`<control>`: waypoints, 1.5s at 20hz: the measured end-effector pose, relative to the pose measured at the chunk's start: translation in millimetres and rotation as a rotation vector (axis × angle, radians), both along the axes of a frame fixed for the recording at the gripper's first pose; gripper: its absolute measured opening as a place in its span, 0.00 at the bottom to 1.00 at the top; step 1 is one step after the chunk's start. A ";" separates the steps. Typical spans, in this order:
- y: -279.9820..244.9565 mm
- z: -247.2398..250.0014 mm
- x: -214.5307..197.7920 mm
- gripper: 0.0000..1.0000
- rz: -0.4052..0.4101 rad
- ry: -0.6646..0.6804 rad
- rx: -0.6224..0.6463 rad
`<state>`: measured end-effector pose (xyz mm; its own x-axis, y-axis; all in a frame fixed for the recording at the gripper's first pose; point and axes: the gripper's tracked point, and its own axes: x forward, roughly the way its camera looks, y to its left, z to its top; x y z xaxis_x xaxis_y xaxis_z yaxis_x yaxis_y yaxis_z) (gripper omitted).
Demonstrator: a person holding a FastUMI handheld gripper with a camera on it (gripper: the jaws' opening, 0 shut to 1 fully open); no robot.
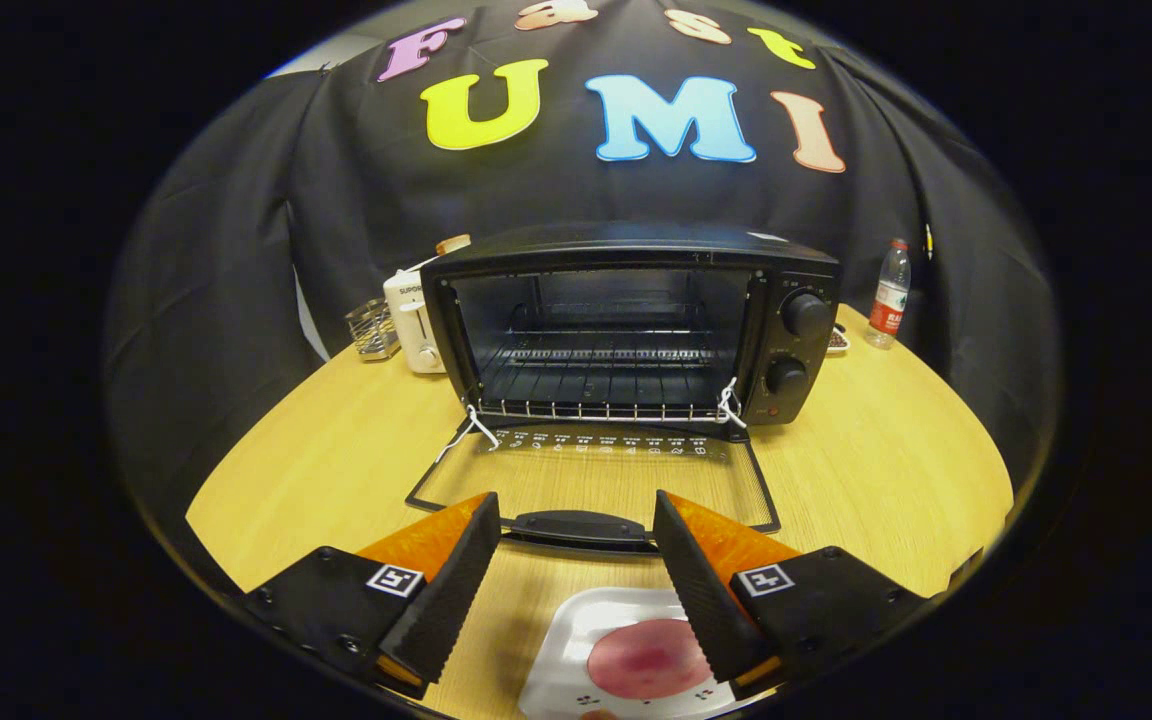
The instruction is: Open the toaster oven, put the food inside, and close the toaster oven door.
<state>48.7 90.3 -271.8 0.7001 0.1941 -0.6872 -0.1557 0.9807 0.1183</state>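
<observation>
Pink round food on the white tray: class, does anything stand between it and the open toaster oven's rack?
Nothing visible blocks it. The pink round food lies between the open fingers. Beyond them the glass door lies flat on the wooden table, leaving the black toaster oven and its wire rack open.

I see a pale wood-grain bench [886, 450] with a smooth, faintly shiny finish, and a toaster oven [636, 320] in matt black casing with bright metal wire racks. My claw [576, 580] fingers, spread apart, have ribbed inner pads [451, 590], and between them sits a glossy white plate [576, 640].
</observation>
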 end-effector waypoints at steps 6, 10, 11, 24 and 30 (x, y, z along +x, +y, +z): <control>-18.0 13.2 -28.1 0.98 0.099 0.191 0.130; -35.1 13.9 -50.8 0.99 0.124 0.367 0.220; -39.2 15.2 -53.7 0.99 0.125 0.398 0.239; -103.9 -17.2 -91.1 0.99 0.066 0.728 0.305; -115.9 -37.8 -108.3 0.98 0.058 0.827 0.295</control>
<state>-59.5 -25.6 -309.6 -0.0165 0.4639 -0.8857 0.0432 0.8853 0.4629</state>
